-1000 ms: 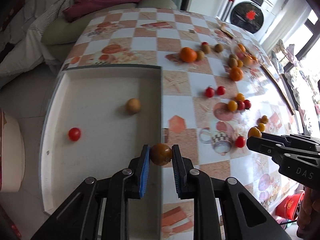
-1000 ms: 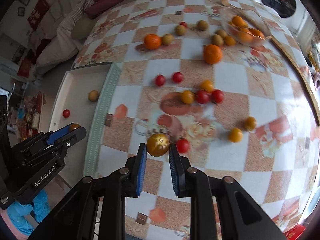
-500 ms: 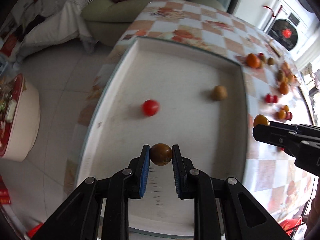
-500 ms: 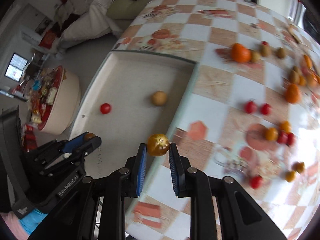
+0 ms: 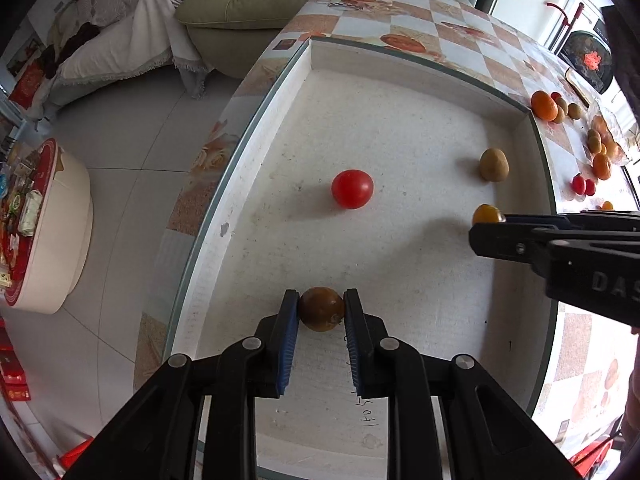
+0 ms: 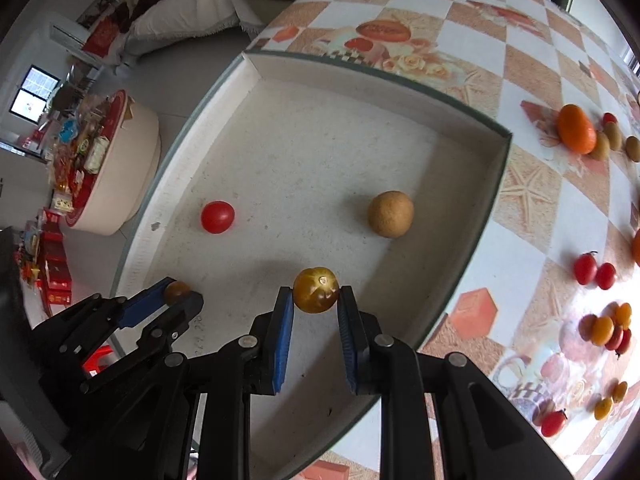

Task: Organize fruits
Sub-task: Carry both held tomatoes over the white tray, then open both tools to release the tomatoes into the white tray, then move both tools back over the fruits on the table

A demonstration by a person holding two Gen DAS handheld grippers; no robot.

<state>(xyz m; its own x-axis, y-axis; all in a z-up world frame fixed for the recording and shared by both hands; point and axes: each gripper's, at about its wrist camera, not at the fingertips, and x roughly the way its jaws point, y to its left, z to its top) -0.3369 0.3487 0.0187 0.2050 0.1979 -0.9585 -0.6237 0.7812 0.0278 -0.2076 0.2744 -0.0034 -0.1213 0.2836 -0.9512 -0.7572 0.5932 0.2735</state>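
My left gripper (image 5: 321,310) is shut on a dark brown tomato (image 5: 321,309) low over the white tray (image 5: 400,92), near its front left. It also shows in the right wrist view (image 6: 178,294). My right gripper (image 6: 316,292) is shut on a yellow-brown tomato (image 6: 316,289) above the tray's middle; in the left wrist view that tomato (image 5: 486,214) shows at its tip. In the tray lie a red tomato (image 5: 352,189) (image 6: 217,217) and a tan round fruit (image 5: 494,165) (image 6: 390,214).
Several oranges (image 6: 576,128), red tomatoes (image 6: 594,272) and yellow tomatoes (image 6: 602,330) lie scattered on the checkered tablecloth (image 6: 520,208) right of the tray. A sofa (image 5: 240,12) and a round stool with snacks (image 5: 40,232) stand on the floor left of the table.
Both grippers moved left from over the tablecloth to over the tray, each still holding its tomato. The left gripper has come lower, toward the tray floor.
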